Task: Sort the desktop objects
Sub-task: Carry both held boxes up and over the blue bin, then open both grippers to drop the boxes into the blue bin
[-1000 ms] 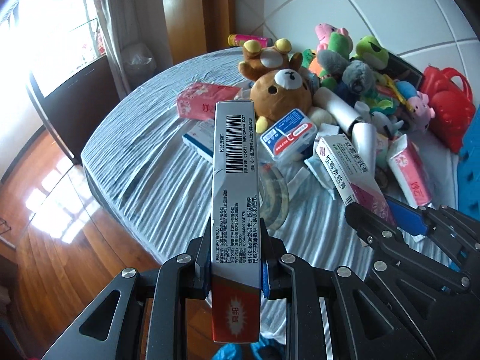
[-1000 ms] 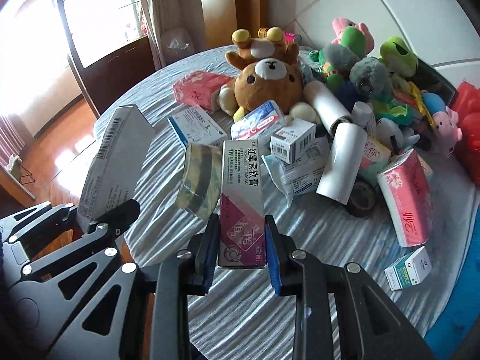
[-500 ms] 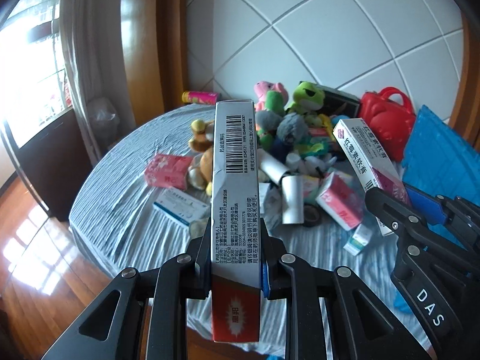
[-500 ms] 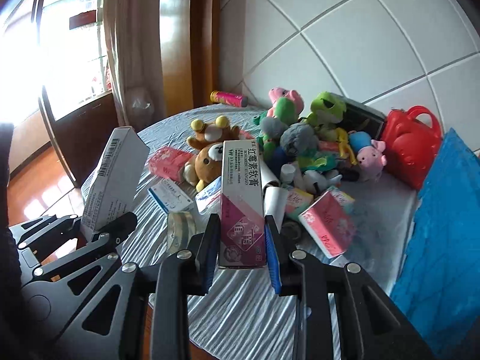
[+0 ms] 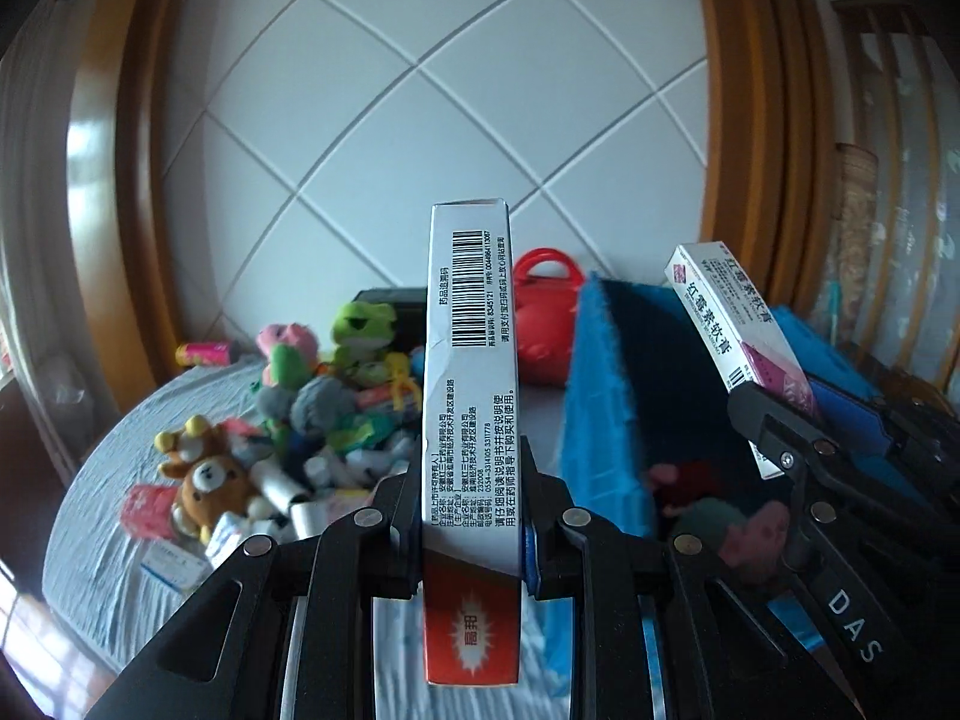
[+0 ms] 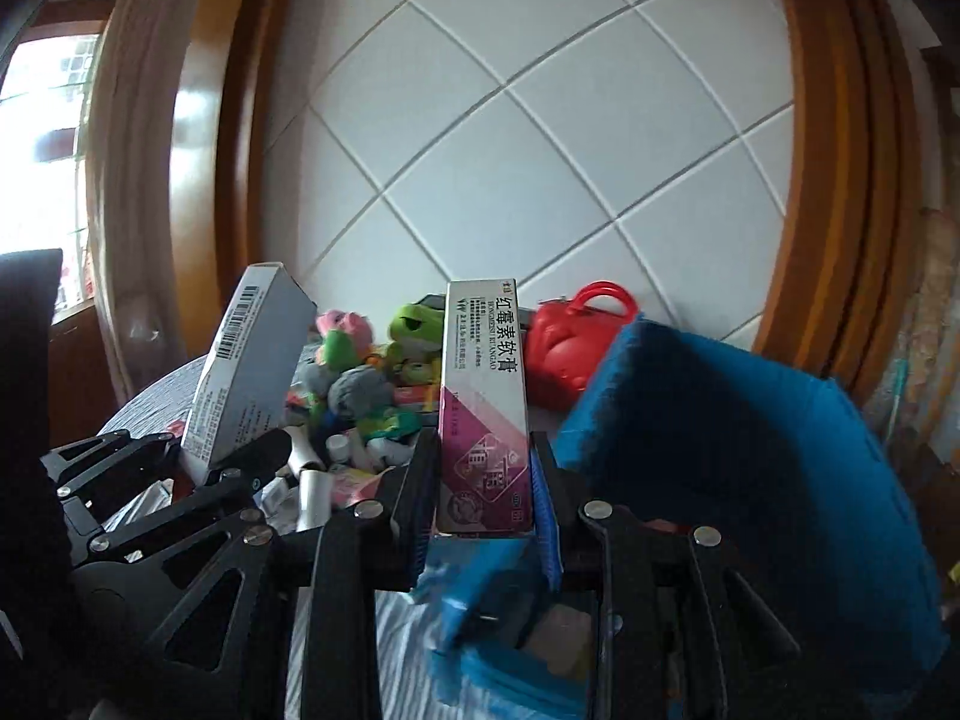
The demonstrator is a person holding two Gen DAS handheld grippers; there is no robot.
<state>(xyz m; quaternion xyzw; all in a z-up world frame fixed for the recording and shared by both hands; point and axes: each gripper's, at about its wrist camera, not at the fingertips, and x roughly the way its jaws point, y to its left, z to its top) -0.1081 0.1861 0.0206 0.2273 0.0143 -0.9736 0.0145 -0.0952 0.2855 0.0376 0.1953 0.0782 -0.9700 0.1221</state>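
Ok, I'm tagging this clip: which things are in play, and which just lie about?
In play:
left gripper shut on grey barcode box
right gripper shut on pink ointment box
blue bin

Lying about:
plush toys
red bag
white rolls

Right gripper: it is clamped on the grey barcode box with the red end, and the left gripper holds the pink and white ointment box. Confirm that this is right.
Not right: the boxes are swapped. The right gripper is clamped on the pink and white ointment box, as the right wrist view shows; the left gripper holds the grey barcode box with the red end, as the left wrist view shows.
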